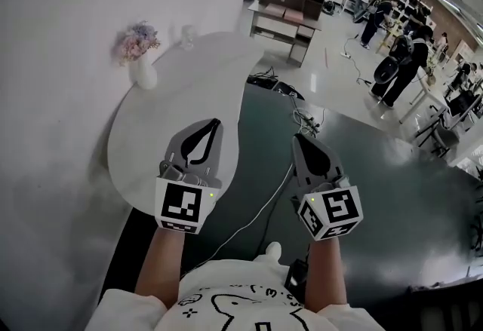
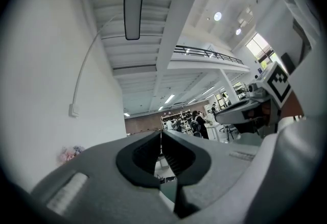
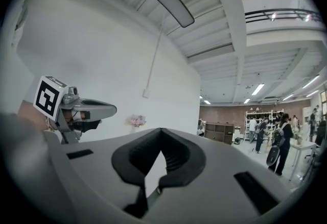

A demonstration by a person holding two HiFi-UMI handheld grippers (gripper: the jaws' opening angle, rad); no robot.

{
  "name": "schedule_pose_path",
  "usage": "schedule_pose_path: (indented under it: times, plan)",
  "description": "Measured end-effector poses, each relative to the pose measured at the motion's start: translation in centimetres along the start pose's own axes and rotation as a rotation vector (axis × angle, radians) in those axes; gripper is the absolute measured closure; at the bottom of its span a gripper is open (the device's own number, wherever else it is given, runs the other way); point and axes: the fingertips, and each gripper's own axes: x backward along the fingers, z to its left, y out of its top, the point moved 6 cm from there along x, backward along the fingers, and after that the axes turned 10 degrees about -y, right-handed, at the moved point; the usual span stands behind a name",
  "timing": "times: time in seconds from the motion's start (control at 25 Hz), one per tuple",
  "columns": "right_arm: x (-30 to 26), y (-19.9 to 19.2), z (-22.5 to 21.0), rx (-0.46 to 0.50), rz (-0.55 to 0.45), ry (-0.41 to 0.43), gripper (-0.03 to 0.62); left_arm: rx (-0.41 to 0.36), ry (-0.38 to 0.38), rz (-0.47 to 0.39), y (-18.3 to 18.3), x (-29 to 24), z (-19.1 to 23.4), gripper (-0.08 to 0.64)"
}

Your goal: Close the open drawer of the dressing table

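White counter (image 1: 192,81), upper left of head view, vase (image 1: 143,72) on top; drawer not visible. Left tool (image 1: 214,126), right tool (image 1: 297,139): both clenched, empty. Risk: blind reach knocks vase

- The dressing table (image 1: 189,88) lies under the jaws of the left gripper (image 1: 214,124) and runs ahead of them along the wall (image 1: 60,58) on their left.
- A vase of flowers (image 1: 139,59) stands on the table, well ahead and left of those jaws.
- The jaws of the right gripper (image 1: 298,139) hang right of the table's edge, over the floor (image 1: 377,194).
- A cable (image 1: 256,216) lies on the floor between the two grippers.
- A shelf unit (image 1: 290,1) stands far ahead of the right jaws.
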Motion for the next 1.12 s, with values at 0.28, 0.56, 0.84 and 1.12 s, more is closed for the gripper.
schedule_pose_path:
  times: [0.28, 0.56, 0.84, 1.12]
  plan:
    - [2.1, 1.2, 0.8, 0.045, -0.037, -0.042, 0.597, 0.011, -0.037, -0.051, 1.0, 1.5, -0.1, 0.541]
    - [3.2, 1.9, 1.8, 0.079, -0.058, -0.034, 0.597, 0.034, -0.022, -0.064, 1.2, 2.3, 0.1, 0.541]
    - [4.5, 2.0, 0.9, 0.098, -0.053, -0.043, 0.595, 0.046, -0.006, -0.067, 1.1, 2.5, -0.4, 0.541]
    - [4.8, 2.1, 0.8, 0.107, -0.06, -0.033, 0.595, 0.031, -0.003, -0.072, 1.6, 3.0, -1.1, 0.541]
